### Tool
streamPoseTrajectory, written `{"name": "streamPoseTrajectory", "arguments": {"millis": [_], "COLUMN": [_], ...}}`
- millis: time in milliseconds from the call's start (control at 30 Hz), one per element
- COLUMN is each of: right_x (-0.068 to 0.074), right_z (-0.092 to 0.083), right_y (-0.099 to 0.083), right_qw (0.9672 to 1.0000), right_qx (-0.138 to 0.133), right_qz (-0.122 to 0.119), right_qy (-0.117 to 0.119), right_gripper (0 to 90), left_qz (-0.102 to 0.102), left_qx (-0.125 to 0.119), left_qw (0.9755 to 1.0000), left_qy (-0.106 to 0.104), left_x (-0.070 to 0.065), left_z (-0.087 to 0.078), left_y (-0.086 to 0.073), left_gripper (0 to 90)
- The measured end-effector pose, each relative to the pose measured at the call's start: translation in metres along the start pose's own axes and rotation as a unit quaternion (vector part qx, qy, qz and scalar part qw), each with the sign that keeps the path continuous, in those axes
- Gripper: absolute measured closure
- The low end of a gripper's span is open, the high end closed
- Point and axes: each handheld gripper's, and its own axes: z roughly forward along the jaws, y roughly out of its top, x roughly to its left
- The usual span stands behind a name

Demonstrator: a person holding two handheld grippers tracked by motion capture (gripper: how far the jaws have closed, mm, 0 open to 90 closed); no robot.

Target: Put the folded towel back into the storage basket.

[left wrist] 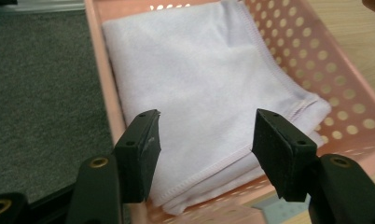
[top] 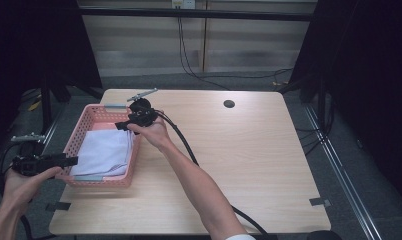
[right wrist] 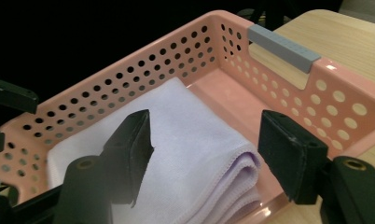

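The right hand (top: 151, 134) reaches in from the lower edge of the high view, forearm stretched diagonally across the tabletop (top: 249, 165), and holds the right gripper (top: 123, 125) over the far right rim of the pink basket (top: 96, 116). The left hand (top: 24, 182) sits low at the near left corner, off the tabletop's edge, with the left gripper (top: 71, 161) pointing level at the basket's left wall.

There is one basket, one folded lilac cloth (left wrist: 195, 88) and two grippers. The cloth lies flat inside the basket, below and ahead of both pairs of jaws.

Both pairs of jaws stand released, with nothing between the pads. In the left gripper view (left wrist: 205, 135) the cloth's near stitched edge lies under the gap. In the right gripper view (right wrist: 205, 149) the cloth's folded edge sits just under the gap, with bare basket floor beyond the right jaw up to the grey handle (right wrist: 283, 46).

To the right of the basket the tabletop lies open.
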Motion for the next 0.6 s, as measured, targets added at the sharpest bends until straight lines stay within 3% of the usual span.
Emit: {"name": "streamPoseTrajectory", "arguments": {"millis": [33, 167, 233, 367, 400, 600], "right_x": [0.000, -0.003, -0.005, -0.012, -0.013, -0.021], "right_z": [-0.003, -0.021, -0.030, -0.056, -0.062, -0.101], "right_y": [0.000, -0.001, -0.003, -0.010, -0.012, -0.043], "right_qw": [1.0000, 0.9997, 0.9997, 0.9995, 0.9994, 0.9992], "right_qx": [-0.003, -0.004, -0.006, -0.020, -0.022, -0.030], "right_qz": [-0.002, -0.009, -0.012, -0.014, -0.013, -0.006], "right_qy": [0.004, 0.020, 0.021, 0.022, 0.025, 0.025], "right_gripper": [34.6, 34.9, 34.9, 34.5, 33.9, 31.8], "left_qz": [0.011, 0.017, 0.017, 0.037, 0.040, 0.048], "left_qx": [0.001, -0.009, -0.009, -0.021, -0.027, -0.034], "left_qw": [0.9999, 0.9998, 0.9998, 0.9989, 0.9987, 0.9978], "left_qy": [-0.006, -0.004, -0.009, -0.017, -0.017, -0.031], "left_x": [-0.004, -0.022, -0.033, -0.054, -0.062, -0.095], "left_z": [-0.001, -0.001, -0.001, -0.003, -0.002, 0.013], "left_y": [0.001, 0.002, 0.000, -0.002, -0.003, -0.006], "left_gripper": [41.0, 45.1, 44.9, 47.0, 49.5, 44.1]}}
